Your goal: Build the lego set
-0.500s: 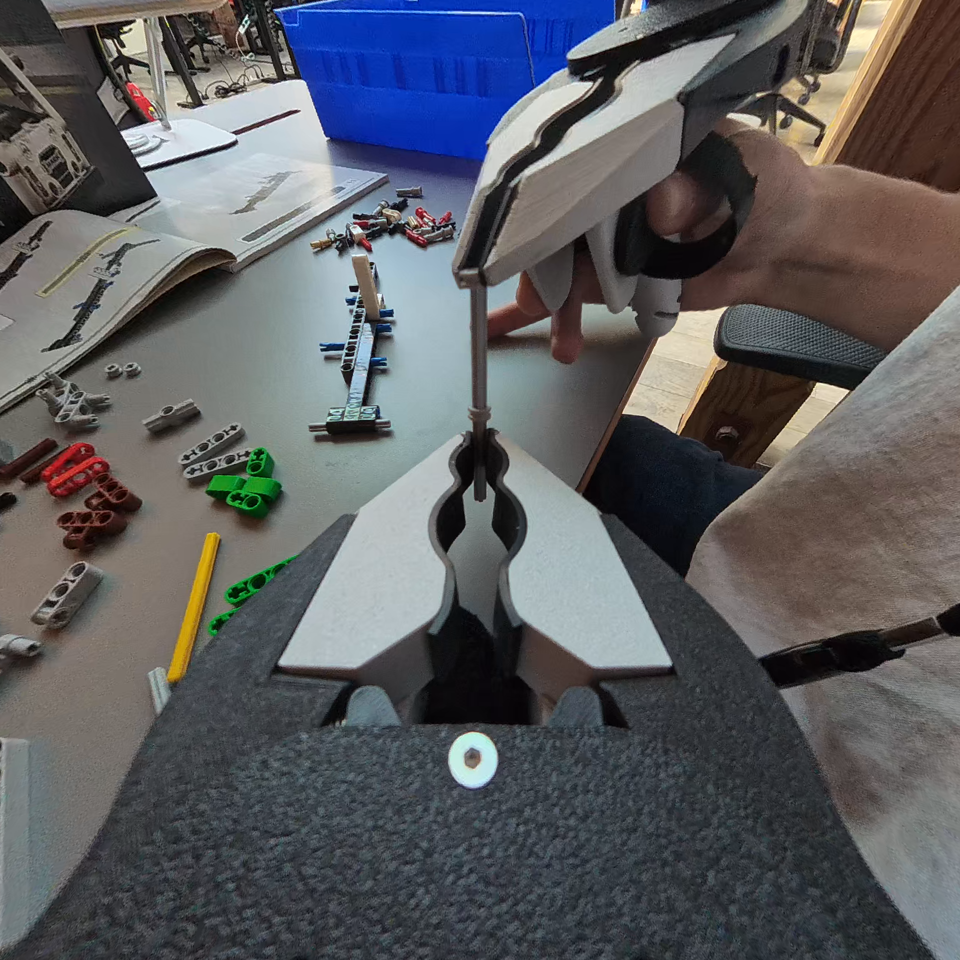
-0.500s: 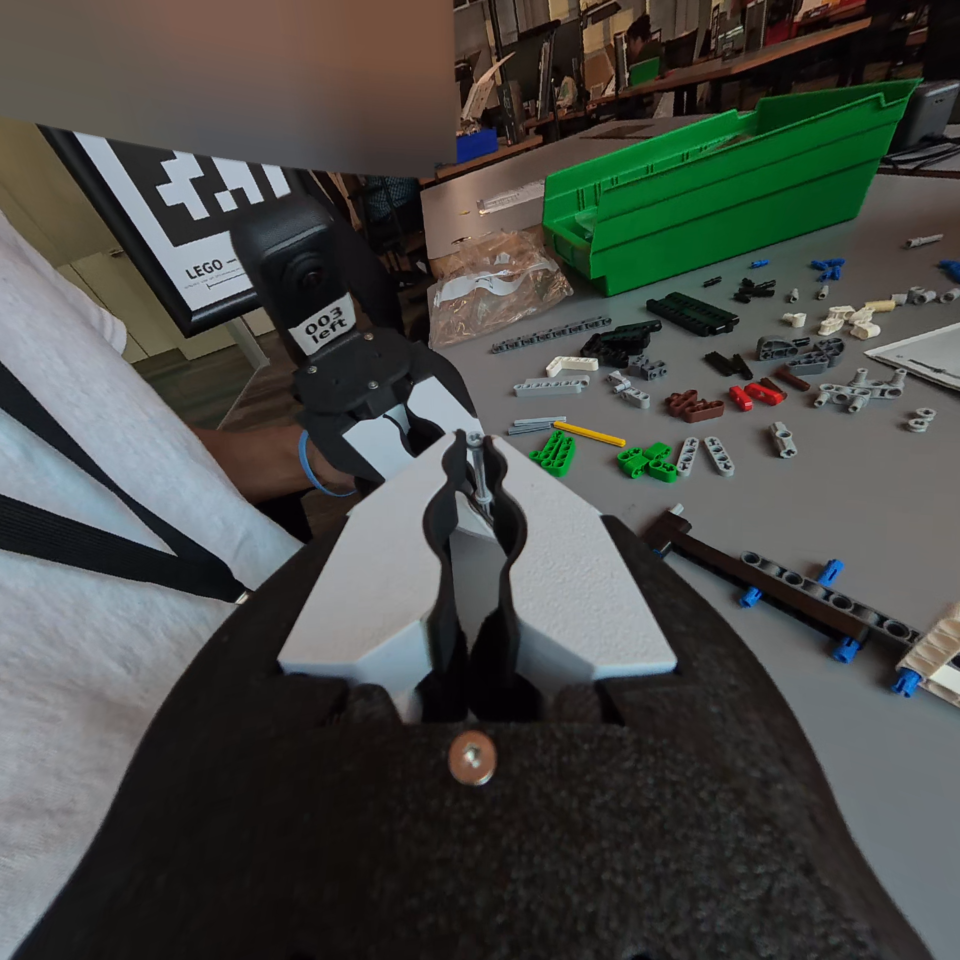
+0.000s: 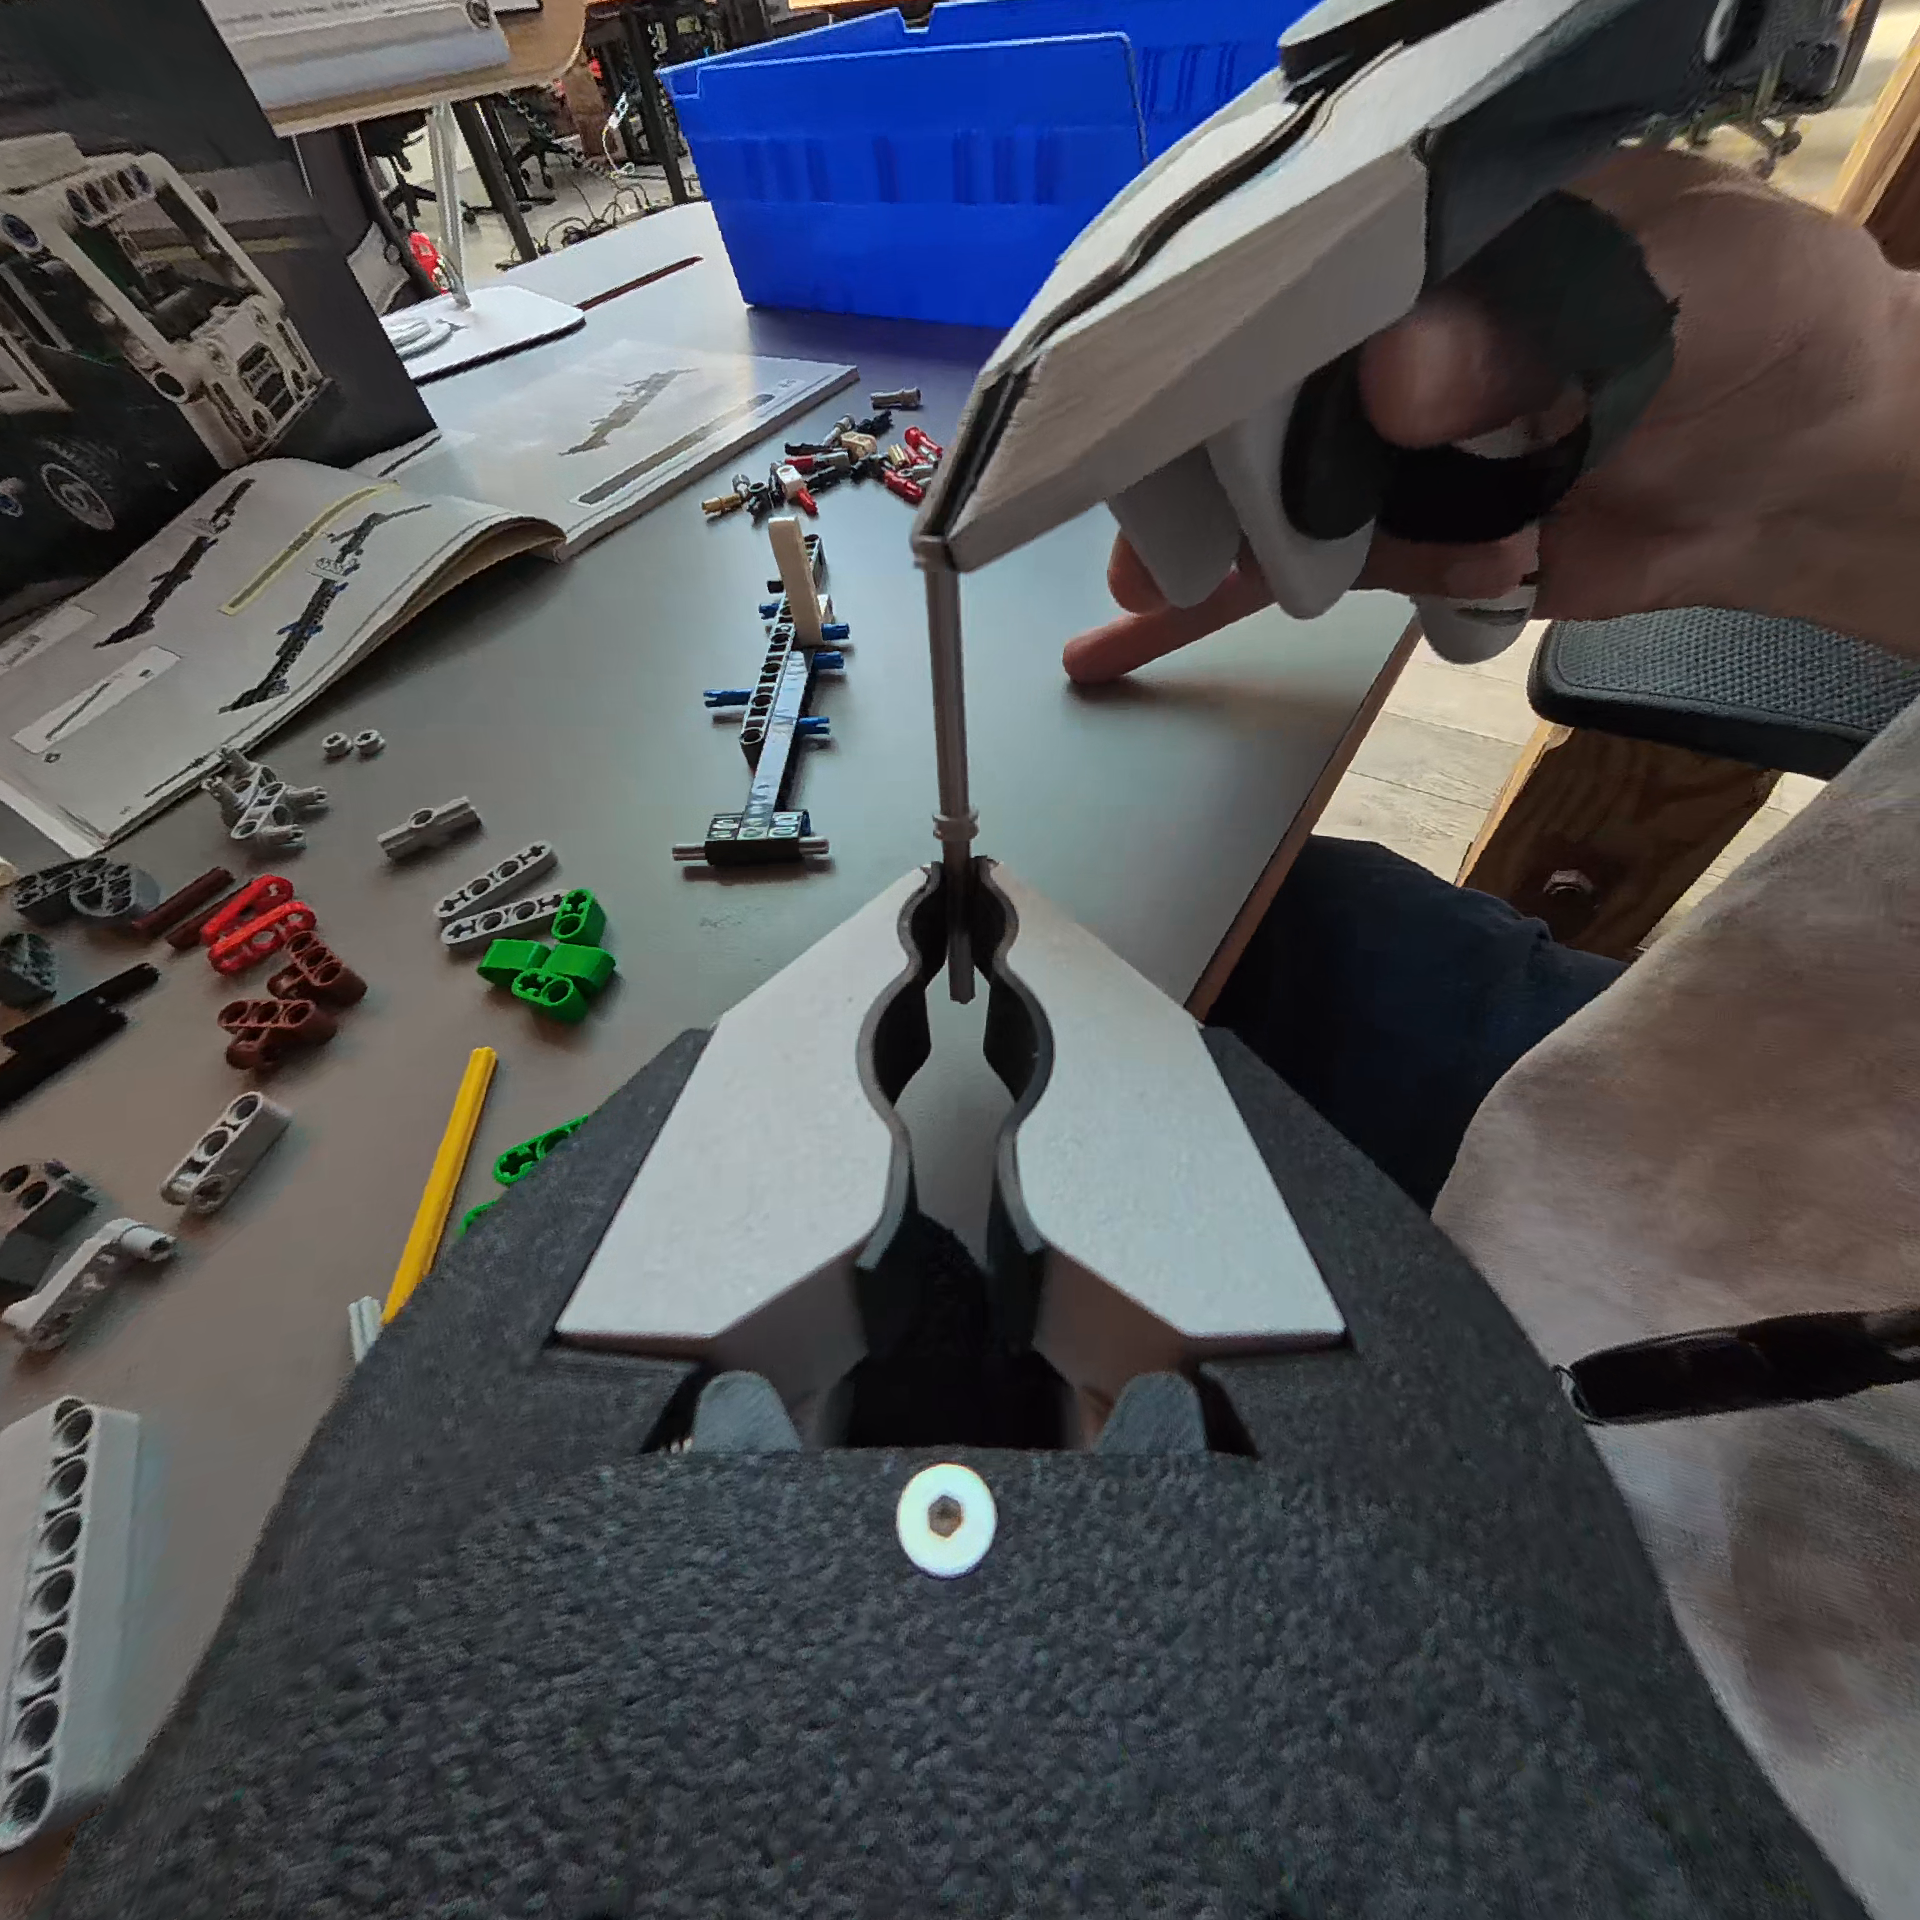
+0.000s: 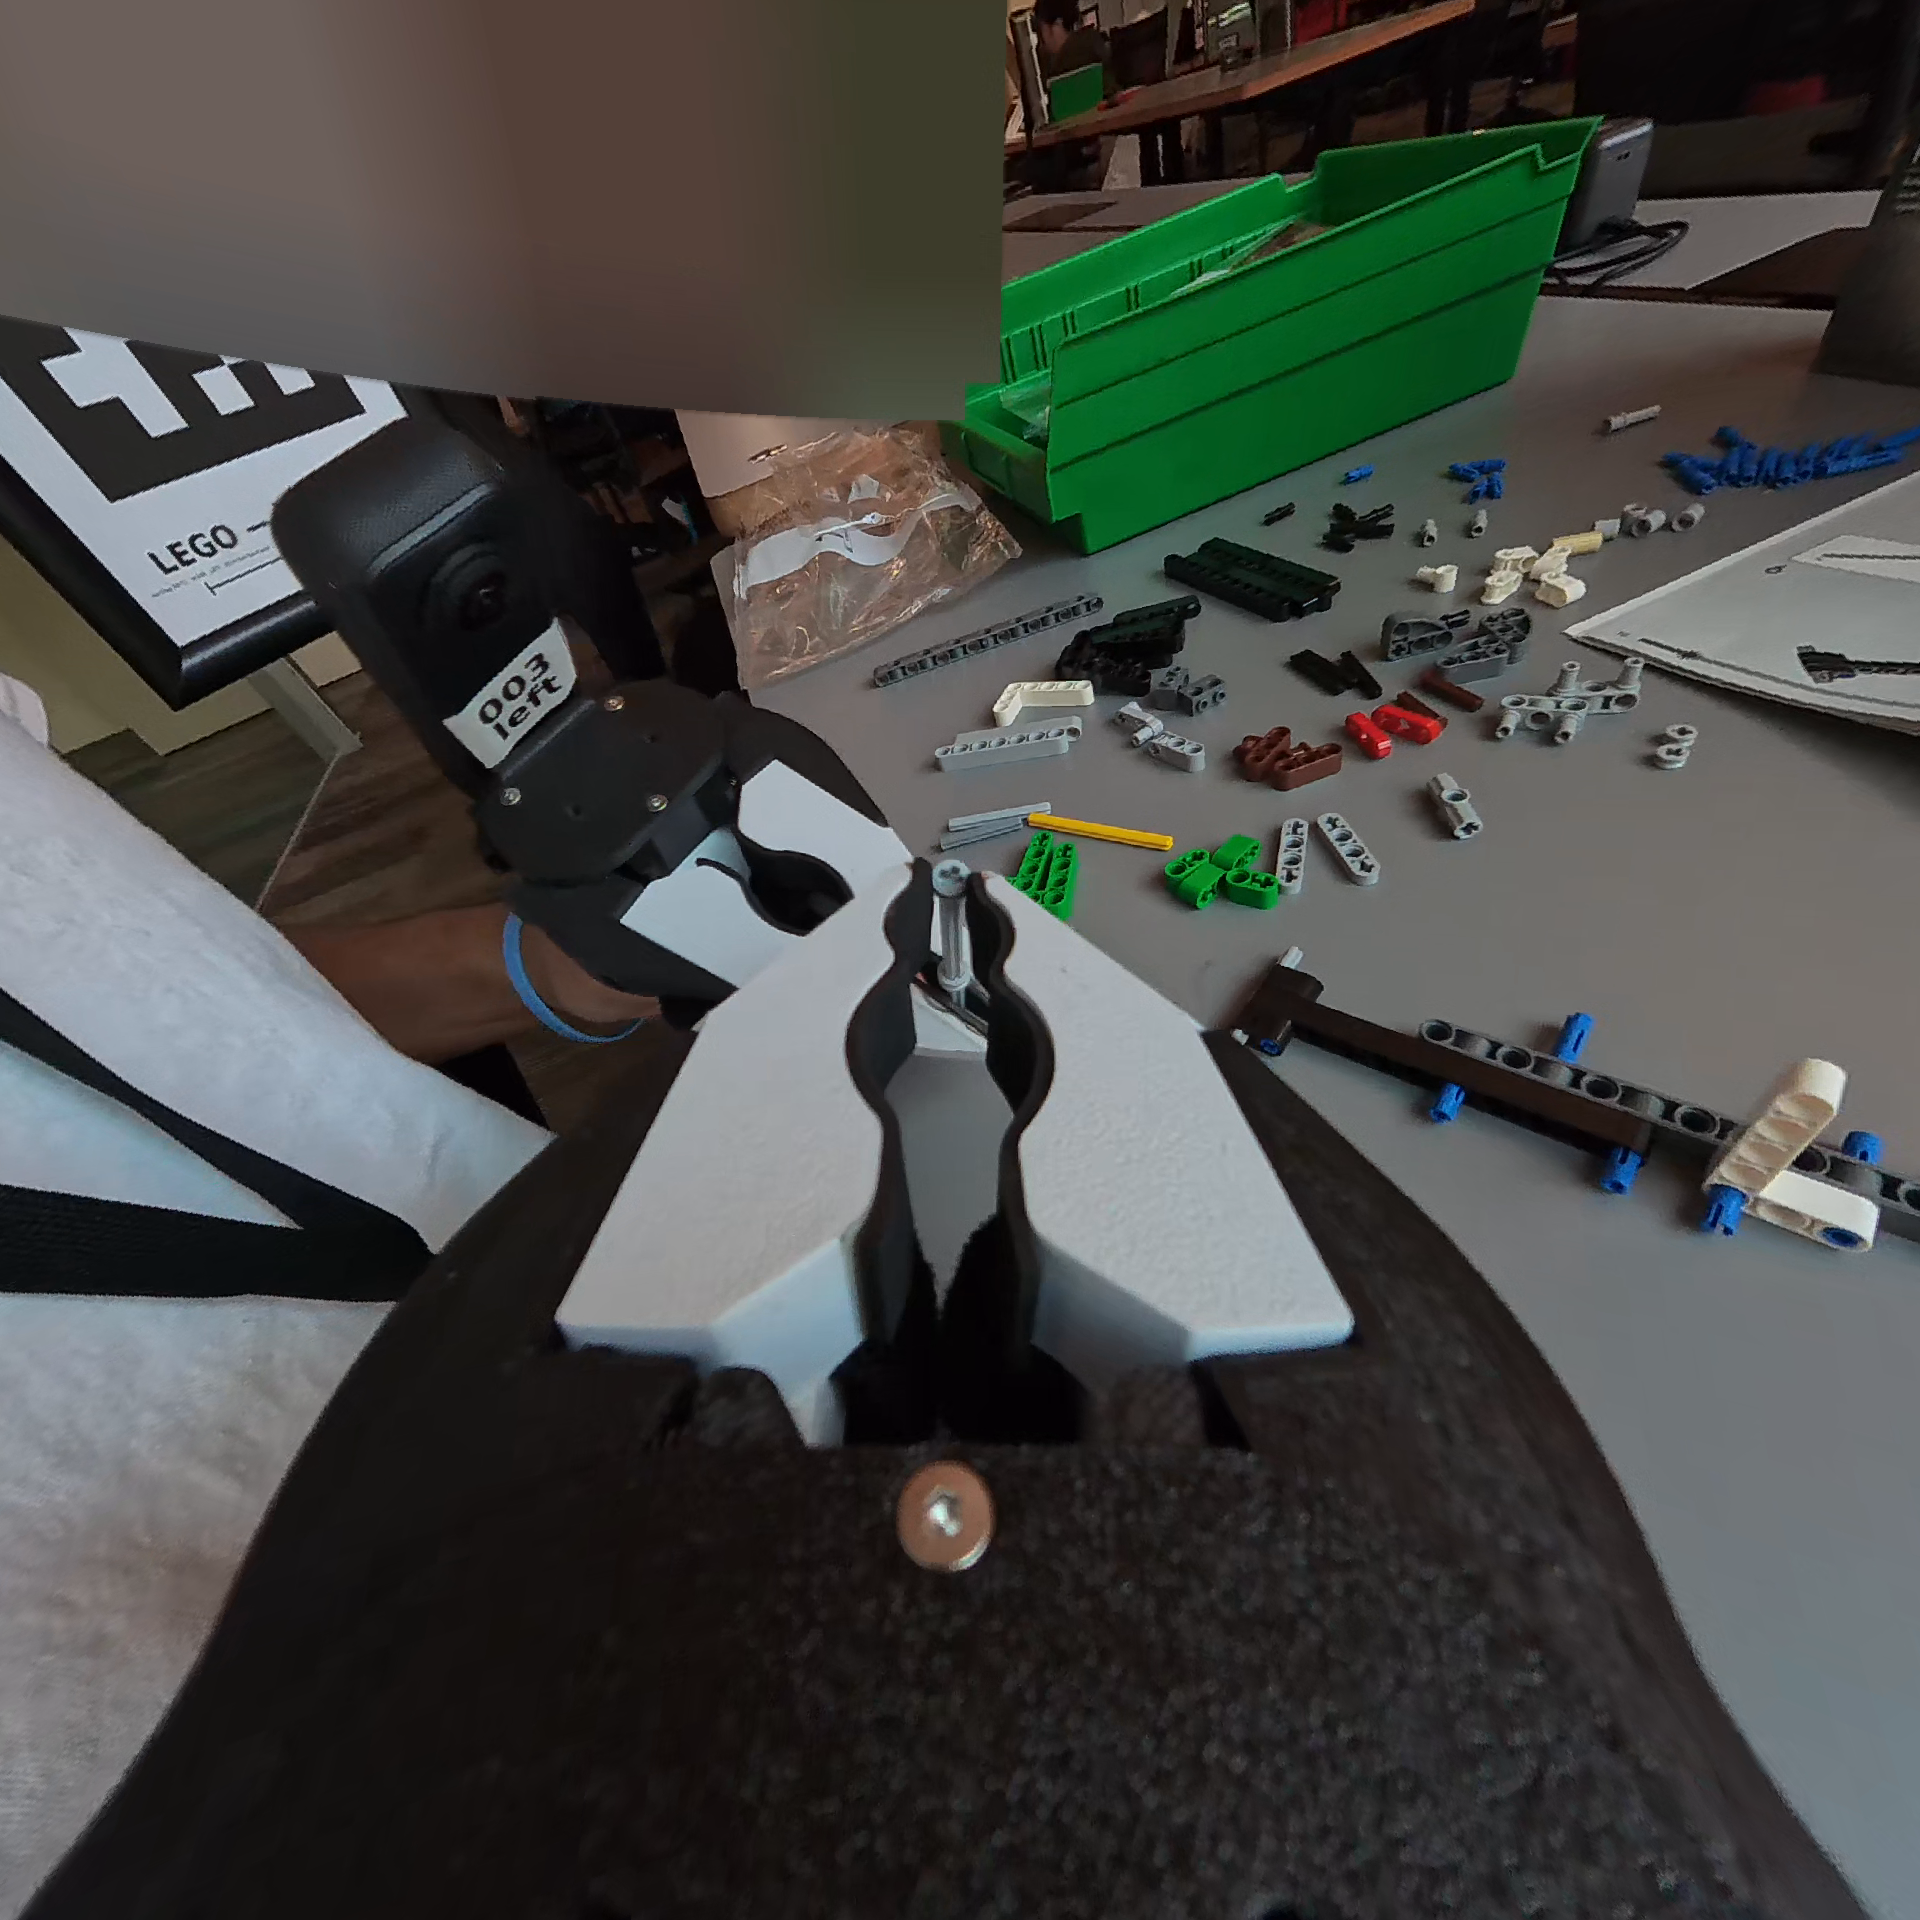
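My two grippers, the left gripper and the right gripper, have pale grey wedge fingers with wavy black pads, textured black bodies and one central screw; I wear a light shirt and a blue wristband.

bins 2: blue bin, green bin | yellow axle 1 | tongs 2

Grey axle, blue bin, green bin; yellow rod, black-and-white marker board

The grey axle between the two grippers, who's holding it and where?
Both hold the grey axle: left gripper pinches its lower end, right gripper its top end.
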A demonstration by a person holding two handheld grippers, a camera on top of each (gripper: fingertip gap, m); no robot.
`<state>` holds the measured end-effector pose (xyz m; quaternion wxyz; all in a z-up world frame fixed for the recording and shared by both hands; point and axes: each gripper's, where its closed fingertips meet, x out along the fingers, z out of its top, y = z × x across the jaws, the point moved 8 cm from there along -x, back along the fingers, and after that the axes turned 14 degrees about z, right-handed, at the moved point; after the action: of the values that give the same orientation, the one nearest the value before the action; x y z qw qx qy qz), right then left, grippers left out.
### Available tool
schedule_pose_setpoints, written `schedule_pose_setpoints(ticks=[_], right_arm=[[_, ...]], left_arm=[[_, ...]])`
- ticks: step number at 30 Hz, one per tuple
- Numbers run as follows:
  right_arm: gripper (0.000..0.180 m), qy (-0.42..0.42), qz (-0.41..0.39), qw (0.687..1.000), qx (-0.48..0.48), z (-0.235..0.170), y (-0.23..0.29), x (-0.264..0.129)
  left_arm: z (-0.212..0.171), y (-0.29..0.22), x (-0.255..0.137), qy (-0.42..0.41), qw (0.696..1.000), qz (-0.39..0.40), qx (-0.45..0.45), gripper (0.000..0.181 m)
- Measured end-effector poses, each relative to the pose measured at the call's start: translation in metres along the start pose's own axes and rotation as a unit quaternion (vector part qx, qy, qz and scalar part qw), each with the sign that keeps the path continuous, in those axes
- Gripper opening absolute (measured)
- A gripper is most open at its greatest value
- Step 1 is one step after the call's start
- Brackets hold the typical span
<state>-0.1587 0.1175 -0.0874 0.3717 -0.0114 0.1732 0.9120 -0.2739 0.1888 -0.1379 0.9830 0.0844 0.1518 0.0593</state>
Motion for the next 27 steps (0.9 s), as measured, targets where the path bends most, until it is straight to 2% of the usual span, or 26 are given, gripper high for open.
schedule_pose_setpoints(ticks=[18,27], right_arm=[[0.005,0.022,-0.010,1.000,0.014,-0.003,0.002,0.004],[0.004,0.104,0.011,0.993,0.052,0.007,0.002,0.004]], left_arm=[[-0.002,-0.002,0.001,0.016,1.000,0.004,0.014,0.003],[-0.001,-0.004,0.002,0.023,0.999,-0.008,0.041,0.003]])
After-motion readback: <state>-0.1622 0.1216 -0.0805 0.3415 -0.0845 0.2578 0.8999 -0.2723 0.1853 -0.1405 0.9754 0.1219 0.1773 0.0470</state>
